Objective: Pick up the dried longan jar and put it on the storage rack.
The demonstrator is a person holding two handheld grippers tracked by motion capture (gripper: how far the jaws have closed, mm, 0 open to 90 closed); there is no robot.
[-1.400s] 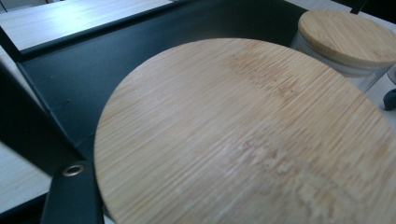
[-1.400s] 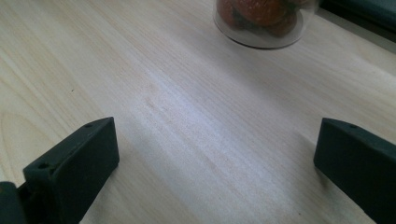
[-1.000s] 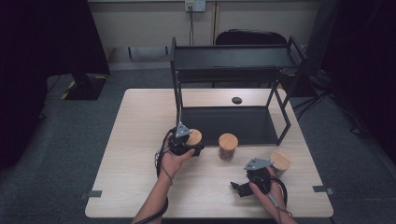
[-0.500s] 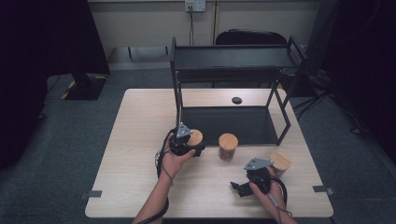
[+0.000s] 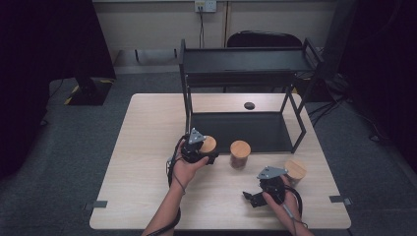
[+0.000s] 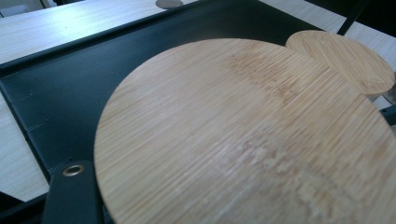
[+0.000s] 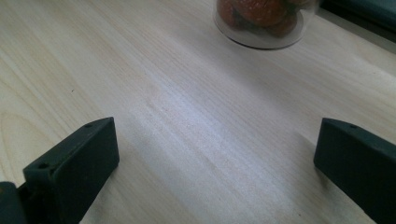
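Note:
Three glass jars with round bamboo lids stand on the wooden table (image 5: 147,147). My left gripper (image 5: 199,150) is right against the left jar (image 5: 208,143) at the front edge of the black rack's base. That jar's lid (image 6: 243,140) lies so close in the left gripper view that it hides the jaws. The middle jar (image 5: 240,153) has its lid (image 6: 341,60) just beyond. My right gripper (image 5: 260,192) rests low over bare table near the front edge, jaws wide apart (image 7: 215,154), nothing between them. A jar with orange-red contents (image 7: 266,18) stands ahead of it.
A black two-level rack (image 5: 243,64) stands at the back of the table, its base tray (image 6: 56,102) flat on the wood. A small dark disc (image 5: 249,105) lies behind the tray. The third jar (image 5: 295,170) is beside my right hand.

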